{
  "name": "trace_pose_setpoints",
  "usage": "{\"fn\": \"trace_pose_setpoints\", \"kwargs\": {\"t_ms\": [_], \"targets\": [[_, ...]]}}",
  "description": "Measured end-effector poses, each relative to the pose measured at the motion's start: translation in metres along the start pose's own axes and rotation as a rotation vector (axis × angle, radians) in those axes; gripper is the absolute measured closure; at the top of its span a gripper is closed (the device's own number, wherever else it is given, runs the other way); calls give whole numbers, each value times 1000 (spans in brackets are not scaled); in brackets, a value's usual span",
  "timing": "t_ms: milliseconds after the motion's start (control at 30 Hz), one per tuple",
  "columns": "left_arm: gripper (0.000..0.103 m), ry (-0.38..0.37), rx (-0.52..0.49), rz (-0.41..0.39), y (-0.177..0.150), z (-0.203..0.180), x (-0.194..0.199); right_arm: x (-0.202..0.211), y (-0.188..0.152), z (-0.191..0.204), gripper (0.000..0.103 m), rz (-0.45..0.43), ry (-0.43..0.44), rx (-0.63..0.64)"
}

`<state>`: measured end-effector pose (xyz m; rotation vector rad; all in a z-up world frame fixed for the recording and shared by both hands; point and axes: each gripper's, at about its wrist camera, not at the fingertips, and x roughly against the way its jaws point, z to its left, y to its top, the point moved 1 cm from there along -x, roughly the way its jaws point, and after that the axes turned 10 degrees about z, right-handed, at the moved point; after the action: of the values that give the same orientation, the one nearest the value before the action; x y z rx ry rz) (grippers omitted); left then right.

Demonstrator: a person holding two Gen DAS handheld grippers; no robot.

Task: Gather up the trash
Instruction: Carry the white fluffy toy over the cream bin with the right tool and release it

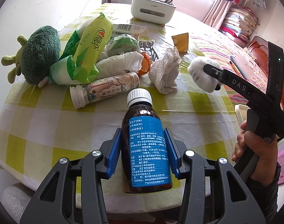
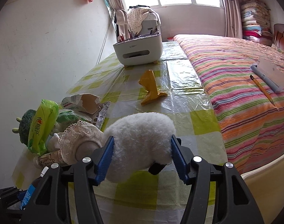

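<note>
A brown medicine bottle (image 1: 148,149) with a blue label and white cap stands between the blue pads of my left gripper (image 1: 143,132), which is shut on it above the checked tablecloth (image 1: 39,121). A white plush toy (image 2: 140,127) fills my right gripper (image 2: 142,139); both pads press into its fluff, low over the table. In the left wrist view that plush (image 1: 199,72) and the right gripper (image 1: 211,71) are at the right, with a hand on the handle. A trash pile lies at the left: a green-yellow snack bag (image 1: 93,43), a lying drink bottle (image 1: 104,91), an orange peel (image 1: 144,65).
A green plush (image 1: 39,56) and a lace-trimmed cloth (image 1: 166,71) flank the pile, with a blister pack (image 2: 102,115) and torn box (image 2: 82,102). A yellow wrapper (image 2: 151,91) lies mid-table. A white organizer box (image 2: 140,50) stands at the far end. A striped bed (image 2: 244,84) borders the right.
</note>
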<state>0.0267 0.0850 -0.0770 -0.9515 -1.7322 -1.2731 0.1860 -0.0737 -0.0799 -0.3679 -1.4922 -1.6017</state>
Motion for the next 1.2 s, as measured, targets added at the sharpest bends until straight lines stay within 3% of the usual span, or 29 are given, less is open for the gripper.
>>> {"fn": "trace_pose_setpoints", "kwargs": {"t_ms": [1000,1200], "targets": [[59,-63,-208,9,-13,-91,1,113,-65,-72,46,-356,-91,-328],[59,-75,-244,2,-15,-113,3,127,-74,-91,45,-384,-114,-392]]}}
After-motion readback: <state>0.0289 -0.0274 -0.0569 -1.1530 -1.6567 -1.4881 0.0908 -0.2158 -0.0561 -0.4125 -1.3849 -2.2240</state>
